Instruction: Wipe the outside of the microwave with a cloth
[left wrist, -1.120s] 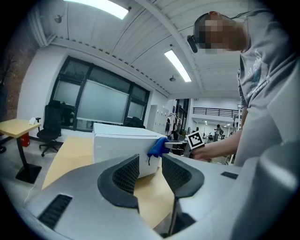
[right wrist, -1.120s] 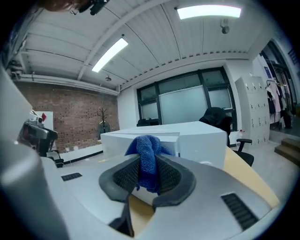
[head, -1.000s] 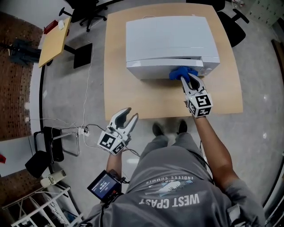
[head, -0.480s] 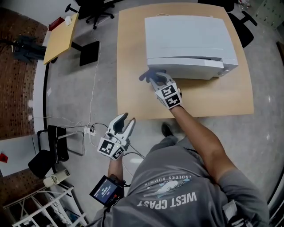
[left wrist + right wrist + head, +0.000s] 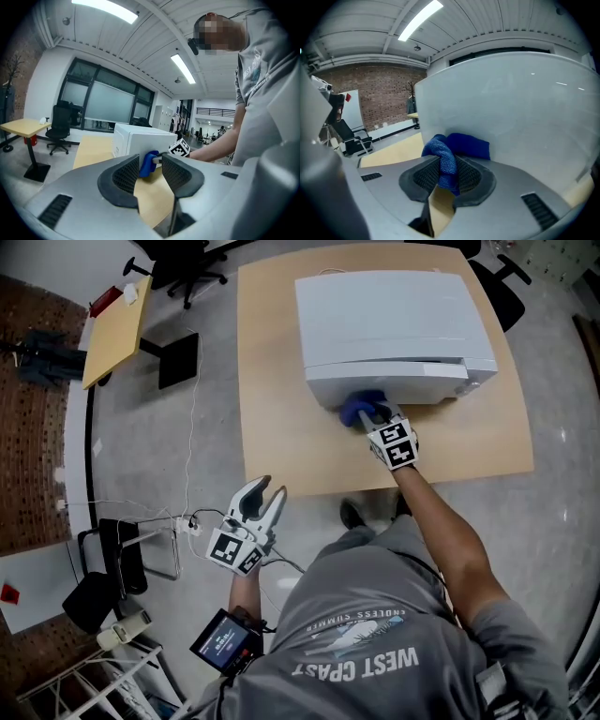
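A white microwave stands on the wooden table; it also fills the right gripper view and shows far off in the left gripper view. My right gripper is shut on a blue cloth, which presses against the lower left of the microwave's front face. The cloth bunches between the two pads. From the left gripper view the cloth is a small blue patch on the microwave. My left gripper hangs off the table's near left corner, jaws open and empty.
A small yellow desk and office chairs stand at the far left. Cables trail over the grey floor. A folded chair and a white rack lie near my left side.
My right gripper swept the cloth from the right part of the microwave's front to past its left end, then came back onto the lower left of the front. The left gripper shifted slightly.
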`<state>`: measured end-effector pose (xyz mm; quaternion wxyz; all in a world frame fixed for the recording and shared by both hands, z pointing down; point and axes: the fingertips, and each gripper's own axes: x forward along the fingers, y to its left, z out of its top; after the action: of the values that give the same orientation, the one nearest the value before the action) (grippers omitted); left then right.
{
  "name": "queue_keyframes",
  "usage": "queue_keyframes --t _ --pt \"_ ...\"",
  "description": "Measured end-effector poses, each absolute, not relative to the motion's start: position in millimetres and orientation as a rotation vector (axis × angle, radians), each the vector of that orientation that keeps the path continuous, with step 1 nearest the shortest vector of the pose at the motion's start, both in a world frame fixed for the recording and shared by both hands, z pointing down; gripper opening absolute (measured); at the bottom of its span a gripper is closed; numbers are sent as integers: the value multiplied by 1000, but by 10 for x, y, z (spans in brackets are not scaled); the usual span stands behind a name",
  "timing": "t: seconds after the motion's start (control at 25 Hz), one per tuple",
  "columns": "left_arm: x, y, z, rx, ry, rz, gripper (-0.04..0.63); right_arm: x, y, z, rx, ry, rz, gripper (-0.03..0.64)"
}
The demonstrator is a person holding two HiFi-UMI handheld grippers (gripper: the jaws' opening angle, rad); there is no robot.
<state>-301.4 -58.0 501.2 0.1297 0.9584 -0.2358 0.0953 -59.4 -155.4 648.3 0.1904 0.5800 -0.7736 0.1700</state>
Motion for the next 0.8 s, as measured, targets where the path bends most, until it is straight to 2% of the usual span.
queue_keyframes --t 0.36,0.8 --pt "-2499 -680 5031 2826 -562 282 164 771 -1062 6580 1882 -1965 564 86" --pt "-1349 -653 4856 2874 -486 313 164 1348 -765 6216 1903 -2091 602 86"
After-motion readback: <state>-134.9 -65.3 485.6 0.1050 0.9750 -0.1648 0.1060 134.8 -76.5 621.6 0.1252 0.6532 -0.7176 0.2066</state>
